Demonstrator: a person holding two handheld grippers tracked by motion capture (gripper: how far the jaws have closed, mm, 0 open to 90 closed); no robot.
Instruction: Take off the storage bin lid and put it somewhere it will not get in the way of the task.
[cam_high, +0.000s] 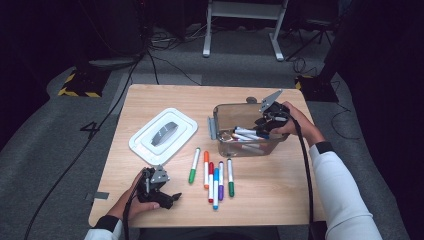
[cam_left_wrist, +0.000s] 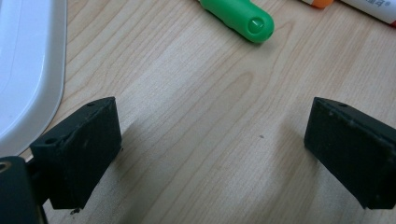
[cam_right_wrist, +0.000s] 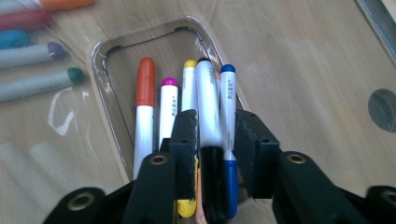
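tongs over the box, six markers to go

tongs first: my right gripper (cam_right_wrist: 212, 135) sits low inside the clear box (cam_high: 216, 125), a black marker (cam_right_wrist: 208, 105) between its jaws. the jaws look a little apart, so i judge the hold is slack rather than a real pinch, though i cannot be sure the pads are fully off it. my left gripper (cam_left_wrist: 212, 149) is spread wide with bare table (cam_left_wrist: 205, 107) between the jaws, resting near the front left edge and holding nothing.

that black marker lies among those already in the box: orange (cam_right_wrist: 144, 91), pink (cam_right_wrist: 168, 100), yellow (cam_right_wrist: 189, 86) and blue (cam_right_wrist: 227, 100), all side by side on the box floor. so i reckon about half the packing is done.

outside, in front of the box, six markers (cam_high: 214, 175) are left on the table in a loose row, the green one (cam_high: 194, 166) nearest my left gripper. the white lid (cam_high: 162, 134) lies flat to the left of the box, well apart from it, so closing up comes last.
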